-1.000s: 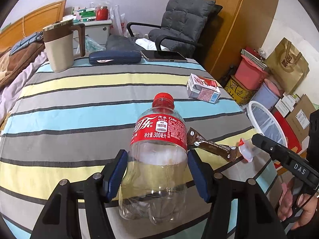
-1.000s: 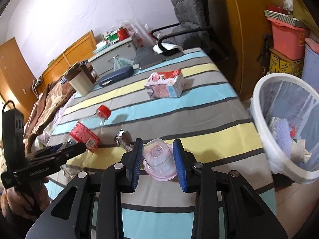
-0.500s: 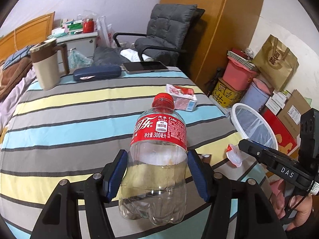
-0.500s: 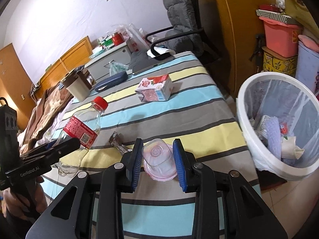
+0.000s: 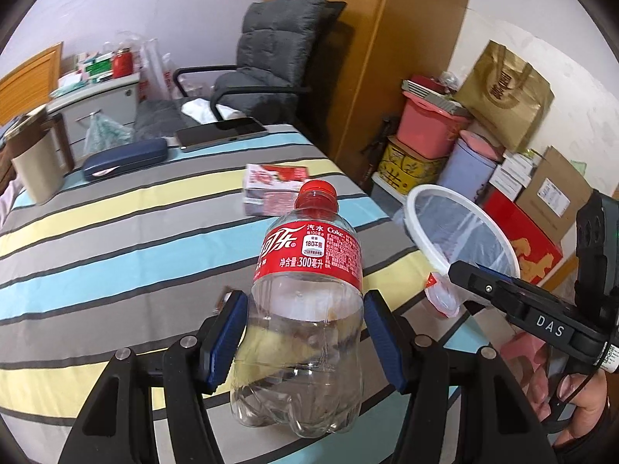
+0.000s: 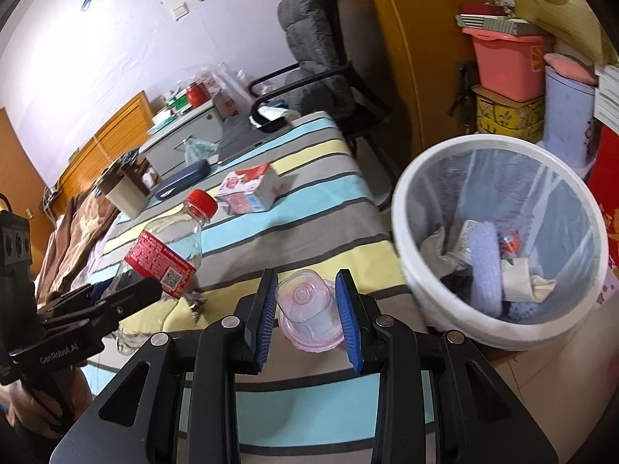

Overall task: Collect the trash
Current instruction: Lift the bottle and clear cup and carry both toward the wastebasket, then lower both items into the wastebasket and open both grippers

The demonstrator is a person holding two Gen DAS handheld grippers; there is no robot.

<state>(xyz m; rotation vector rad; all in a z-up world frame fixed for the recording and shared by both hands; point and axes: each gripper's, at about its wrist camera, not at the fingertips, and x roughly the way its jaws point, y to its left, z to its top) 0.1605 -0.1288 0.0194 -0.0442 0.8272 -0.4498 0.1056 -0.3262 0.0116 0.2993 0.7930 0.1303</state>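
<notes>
From the left wrist, the left hand-held gripper (image 5: pixel 303 342) clamps an empty cola bottle (image 5: pixel 305 301) above the striped table (image 5: pixel 116 239); a white bin (image 5: pixel 460 232) stands beyond the table's edge. From the right wrist, the right hand-held gripper (image 6: pixel 307 315) pinches a clear plastic cup (image 6: pixel 309 309), jaws narrowly apart, beside the bin (image 6: pixel 499 239); a carton (image 6: pixel 249 193) lies on the table (image 6: pixel 309 212).
</notes>
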